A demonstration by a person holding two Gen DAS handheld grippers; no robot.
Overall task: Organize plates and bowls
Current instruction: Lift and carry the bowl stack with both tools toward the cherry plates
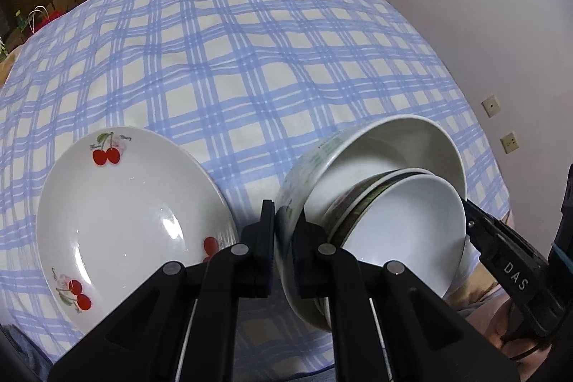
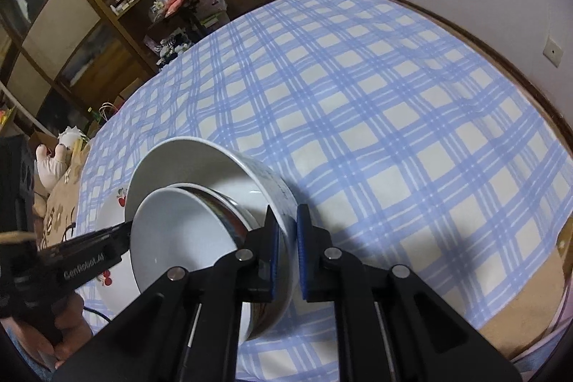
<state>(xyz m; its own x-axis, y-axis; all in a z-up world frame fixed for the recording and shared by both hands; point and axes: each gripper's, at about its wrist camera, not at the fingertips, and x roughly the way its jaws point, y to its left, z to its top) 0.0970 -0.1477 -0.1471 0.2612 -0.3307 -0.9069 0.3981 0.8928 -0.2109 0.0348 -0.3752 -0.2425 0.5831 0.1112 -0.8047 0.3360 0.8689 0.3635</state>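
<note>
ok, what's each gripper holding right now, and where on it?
Both grip the large bowl by its rim wall: left gripper on one side, right gripper on the opposite. Smaller bowls are nested inside.

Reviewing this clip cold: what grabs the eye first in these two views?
A nested stack of bowls, with the large outer bowl pinched at opposite sides of its rim by the left gripper and the right gripper, jaws shut on its wall. Left of it in the left wrist view, a white plate with red cherries lies on the blue checked tablecloth.
</note>
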